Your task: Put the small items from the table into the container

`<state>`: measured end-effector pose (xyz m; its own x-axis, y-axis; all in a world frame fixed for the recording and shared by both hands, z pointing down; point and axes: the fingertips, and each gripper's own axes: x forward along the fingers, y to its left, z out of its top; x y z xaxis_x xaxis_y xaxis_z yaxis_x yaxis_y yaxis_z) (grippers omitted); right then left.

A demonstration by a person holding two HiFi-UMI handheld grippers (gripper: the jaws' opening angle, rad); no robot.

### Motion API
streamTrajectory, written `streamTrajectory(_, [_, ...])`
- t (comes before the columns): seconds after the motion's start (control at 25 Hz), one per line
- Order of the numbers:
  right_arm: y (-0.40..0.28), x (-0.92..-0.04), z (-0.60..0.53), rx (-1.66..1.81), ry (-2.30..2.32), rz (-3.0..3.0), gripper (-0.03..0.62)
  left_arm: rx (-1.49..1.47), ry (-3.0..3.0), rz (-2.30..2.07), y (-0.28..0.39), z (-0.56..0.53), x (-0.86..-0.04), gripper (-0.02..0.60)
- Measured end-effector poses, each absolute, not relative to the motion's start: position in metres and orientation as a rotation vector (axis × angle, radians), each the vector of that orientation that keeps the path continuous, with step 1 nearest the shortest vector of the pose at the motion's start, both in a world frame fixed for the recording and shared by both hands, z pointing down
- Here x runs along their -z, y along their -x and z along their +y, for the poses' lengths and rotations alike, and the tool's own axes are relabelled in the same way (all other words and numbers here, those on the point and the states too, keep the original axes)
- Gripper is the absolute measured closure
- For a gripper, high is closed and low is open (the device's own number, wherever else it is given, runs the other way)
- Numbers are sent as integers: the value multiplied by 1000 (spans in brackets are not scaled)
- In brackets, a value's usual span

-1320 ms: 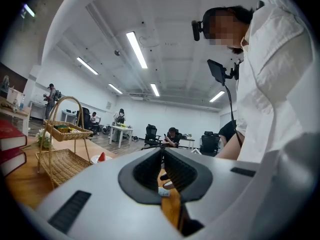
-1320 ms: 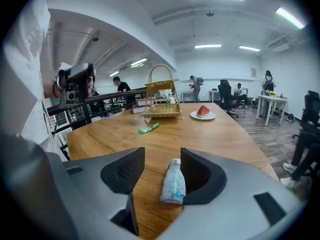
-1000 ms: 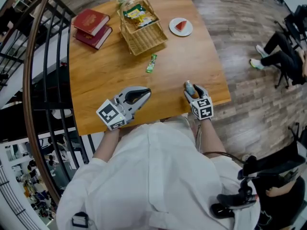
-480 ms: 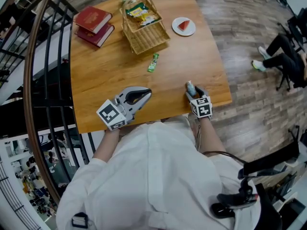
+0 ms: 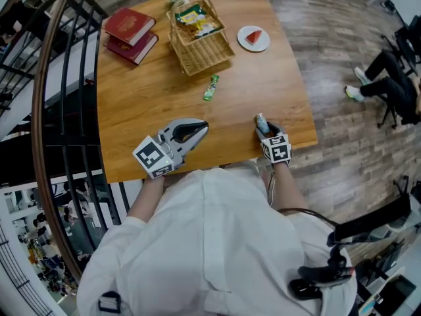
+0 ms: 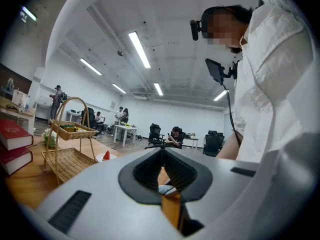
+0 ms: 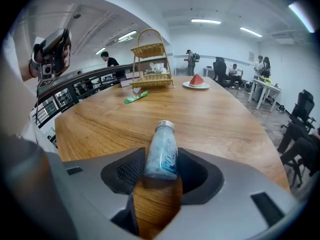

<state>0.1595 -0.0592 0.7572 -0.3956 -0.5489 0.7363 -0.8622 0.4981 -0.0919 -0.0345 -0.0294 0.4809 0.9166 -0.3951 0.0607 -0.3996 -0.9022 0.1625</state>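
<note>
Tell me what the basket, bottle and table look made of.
Basket: woven wicker, matt tan, strands visible.
Bottle: probably frosted glass or plastic, pale translucent body, metal-looking cap.
Table: wood or wood veneer, smooth, grain lines showing.

Your desk (image 5: 145, 97) shows honey-brown wood grain. The bottle (image 7: 162, 156) before you: pale blue, darker blue print, silver cap. Packet (image 5: 210, 87): green. Basket (image 5: 200, 51): tan wicker weave. Two books (image 5: 135, 31): dark red covers. Plate (image 5: 242, 39): white, bearing a red slice (image 5: 253, 37).

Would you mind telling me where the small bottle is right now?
In the head view the small bottle stands by the table's edge nearest the person, on the right, between the jaws of the right claw, which is closing on it.
</note>
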Motion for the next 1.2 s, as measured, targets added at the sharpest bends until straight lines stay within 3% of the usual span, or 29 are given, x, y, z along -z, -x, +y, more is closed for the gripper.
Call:
streamTrajectory(0.84, [-142, -732, -90, -696, -1111, -2114, 396, 15, -2907, -655, 43, -41, -475, 574])
streamTrajectory(1.0, [-137, -720, -102, -945, -1175, -2165, 398, 33, -2902, -675, 46, -44, -473, 574])
streamTrajectory(1.2, [-130, -708, -119, -1573, -1272, -2213, 398, 60, -2891, -705, 51, -51, -471, 574])
